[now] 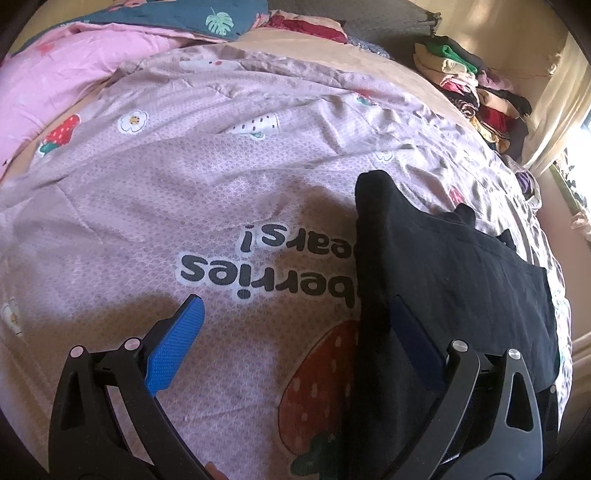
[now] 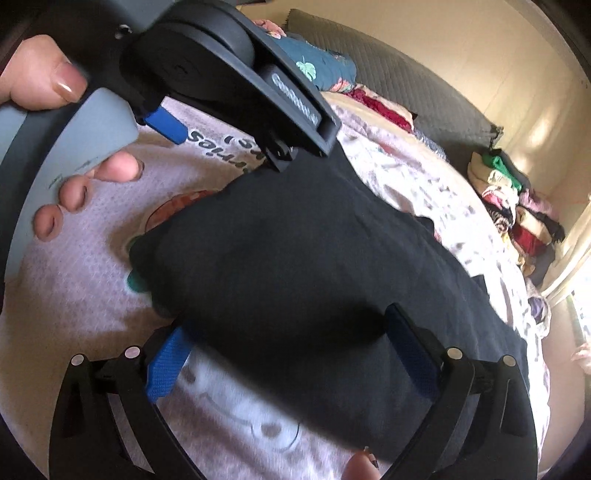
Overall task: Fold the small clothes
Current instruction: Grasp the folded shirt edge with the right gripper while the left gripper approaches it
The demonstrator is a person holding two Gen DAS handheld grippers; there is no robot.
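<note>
A black garment (image 1: 454,280) lies flat on the lilac strawberry-print bedspread (image 1: 184,192), at the right of the left wrist view. My left gripper (image 1: 295,301) is open wide. Its left finger (image 1: 177,343) hovers over bare bedspread, and its right finger (image 1: 413,343) is over the garment's left edge, which stands up as a thick fold. In the right wrist view the black garment (image 2: 295,240) fills the middle. My right gripper (image 2: 286,321) is open, its fingers straddling the near edge of the cloth. A hand (image 2: 40,74) holds the left gripper at top left, showing one blue finger (image 2: 166,125).
A stack of folded clothes (image 1: 476,92) (image 2: 517,206) sits at the bed's far right by a cream wall. A pink quilt (image 1: 74,66) and a teal leaf-print blanket (image 1: 192,18) are bunched at the head. A bright window (image 1: 580,155) is at right.
</note>
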